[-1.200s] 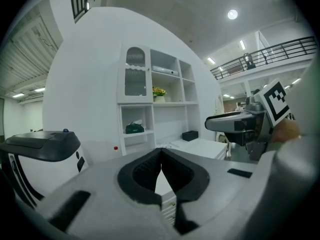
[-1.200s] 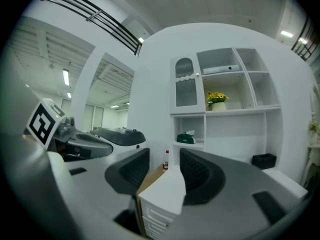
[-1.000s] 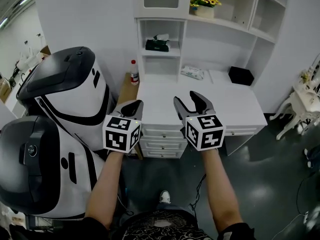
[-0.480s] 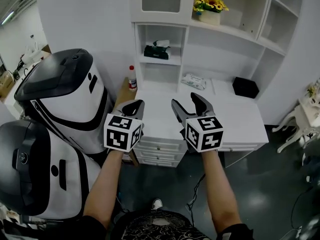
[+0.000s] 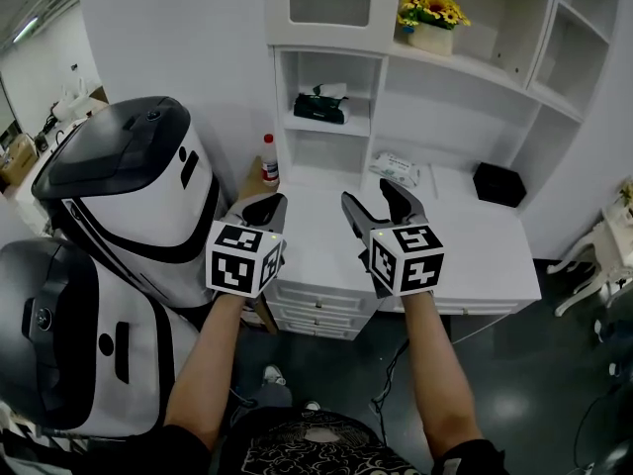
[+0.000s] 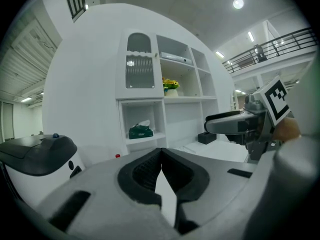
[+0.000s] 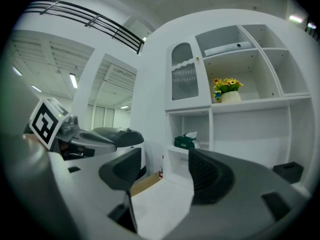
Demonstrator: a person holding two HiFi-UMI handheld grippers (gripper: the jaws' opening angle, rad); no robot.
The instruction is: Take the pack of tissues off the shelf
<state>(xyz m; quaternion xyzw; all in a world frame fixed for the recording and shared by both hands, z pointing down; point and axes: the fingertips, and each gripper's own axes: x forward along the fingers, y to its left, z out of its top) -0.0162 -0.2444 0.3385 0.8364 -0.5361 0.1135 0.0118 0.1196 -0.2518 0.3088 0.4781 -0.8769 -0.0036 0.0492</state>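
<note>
The tissues (image 5: 321, 107) at eleven o'clock look soft and light; we'd pinch their sides. Our right claw (image 5: 369, 193) stands open and empty, our left claw (image 5: 269, 204) closed.

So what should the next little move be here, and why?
Probably carry the right claw forward and up toward the green tissue pack. That claw stands wide open and empty above the desk, short of the shelf cubby where the pack sits. The left claw is shut, so it looks less ready.
</note>
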